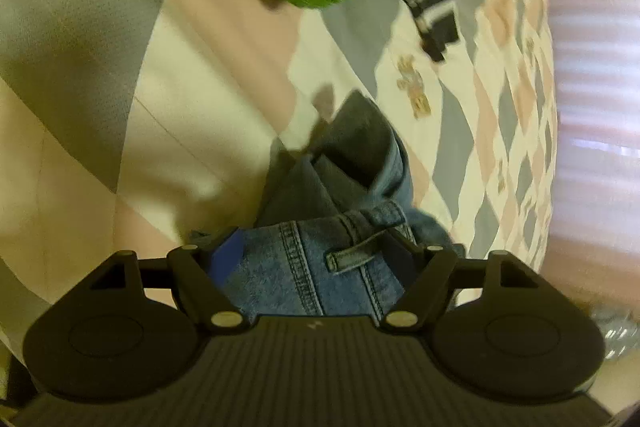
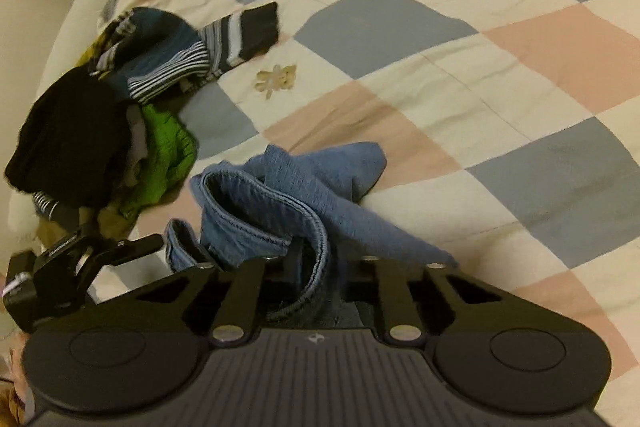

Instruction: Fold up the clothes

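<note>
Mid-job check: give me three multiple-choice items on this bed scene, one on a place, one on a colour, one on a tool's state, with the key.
1. Where do the jeans lie?
A. on the checked quilt
B. on a wooden chair
C. in a basket

2. What colour is the garment beside the black one in the clothes pile?
A. red
B. bright green
C. orange

3. How does the right tool stand?
A. wide open above the quilt
B. shut on the jeans' waistband
C. shut on a sock

Key: 1 A, denim rests on the quilt's squares. 2 B, green fabric shows in both views. 3 B, its fingers are drawn together with the waistband between them.
</note>
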A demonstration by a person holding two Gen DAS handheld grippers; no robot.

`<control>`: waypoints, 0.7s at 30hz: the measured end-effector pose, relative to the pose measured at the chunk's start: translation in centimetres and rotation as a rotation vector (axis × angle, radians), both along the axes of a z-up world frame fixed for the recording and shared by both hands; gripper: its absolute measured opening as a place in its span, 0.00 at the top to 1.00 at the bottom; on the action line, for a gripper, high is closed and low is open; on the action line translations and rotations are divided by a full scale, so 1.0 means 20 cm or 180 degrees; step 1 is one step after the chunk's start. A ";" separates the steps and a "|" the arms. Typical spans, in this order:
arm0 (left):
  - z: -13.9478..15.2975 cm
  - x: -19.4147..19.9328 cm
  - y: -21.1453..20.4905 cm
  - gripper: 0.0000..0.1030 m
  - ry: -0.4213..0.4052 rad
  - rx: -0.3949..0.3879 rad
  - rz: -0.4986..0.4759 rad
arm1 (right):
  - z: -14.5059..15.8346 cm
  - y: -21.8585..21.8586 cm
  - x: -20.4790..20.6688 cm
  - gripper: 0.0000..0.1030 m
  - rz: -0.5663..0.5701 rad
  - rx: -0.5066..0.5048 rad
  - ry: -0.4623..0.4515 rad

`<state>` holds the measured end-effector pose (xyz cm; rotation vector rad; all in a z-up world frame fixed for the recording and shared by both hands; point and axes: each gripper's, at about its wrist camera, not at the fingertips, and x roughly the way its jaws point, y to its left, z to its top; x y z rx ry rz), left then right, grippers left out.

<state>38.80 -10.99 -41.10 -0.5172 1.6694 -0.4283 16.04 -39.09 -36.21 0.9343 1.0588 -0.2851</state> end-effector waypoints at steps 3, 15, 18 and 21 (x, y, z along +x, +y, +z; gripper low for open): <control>0.05 -0.10 0.05 0.84 0.0024 -0.0129 -0.0031 | 0.08 0.07 -0.10 0.92 0.0191 -0.0130 -0.0097; 0.46 -0.99 0.48 0.83 -0.0512 0.0030 0.0260 | 0.42 0.34 -0.84 0.96 0.1245 -0.0604 -0.0730; 0.61 -1.23 0.57 0.53 -0.0725 0.0141 0.0571 | 0.50 0.40 -1.06 0.96 0.1738 -0.0874 -0.0993; 0.74 -1.47 0.62 0.41 -0.0911 0.0129 0.0757 | 0.57 0.42 -1.29 0.96 0.2161 -0.1160 -0.1189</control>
